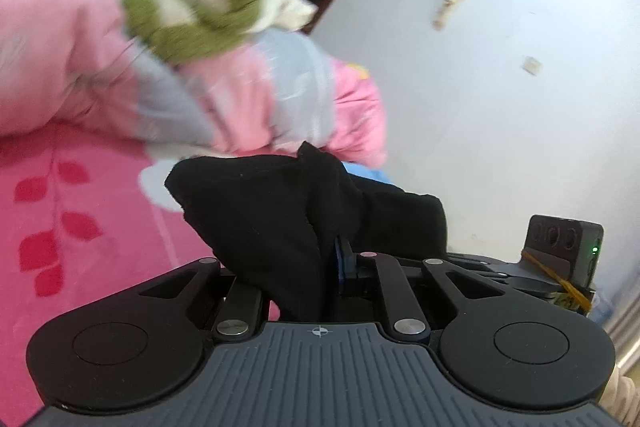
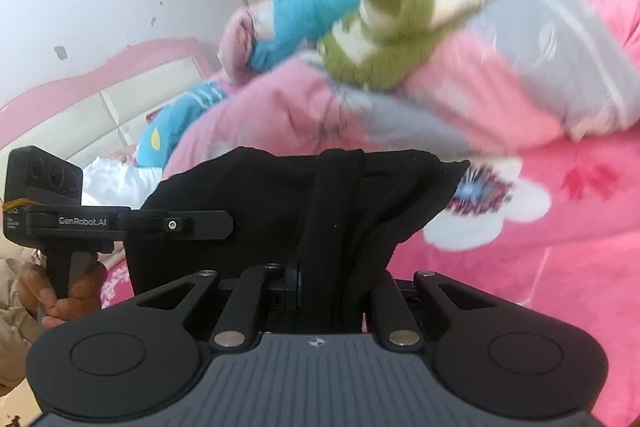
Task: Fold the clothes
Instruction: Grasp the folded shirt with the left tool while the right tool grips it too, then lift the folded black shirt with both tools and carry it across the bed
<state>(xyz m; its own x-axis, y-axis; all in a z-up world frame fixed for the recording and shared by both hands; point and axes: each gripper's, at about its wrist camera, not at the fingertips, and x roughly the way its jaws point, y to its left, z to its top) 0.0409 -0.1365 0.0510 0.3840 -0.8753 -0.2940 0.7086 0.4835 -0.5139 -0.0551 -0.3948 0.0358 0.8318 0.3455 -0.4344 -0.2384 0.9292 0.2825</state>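
Left gripper (image 1: 336,247): jaws nearly together, pinching black cloth (image 1: 272,211).
Right gripper (image 2: 316,267): jaws nearly together, clamped on the same cloth (image 2: 332,203).
Cloth: bunched, draped over both grippers' fingers, held above the pink bedspread (image 2: 540,259).
Behind: pink-grey quilt (image 1: 248,95) with green knit (image 1: 192,7) on top.
Hand (image 2: 60,287): grips left gripper's handle.

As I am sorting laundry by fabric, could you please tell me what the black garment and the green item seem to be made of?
Black garment: probably soft matte knit, draping limply, no sheen. Green item: seemingly nubby knit or fleece; blur leaves it open.
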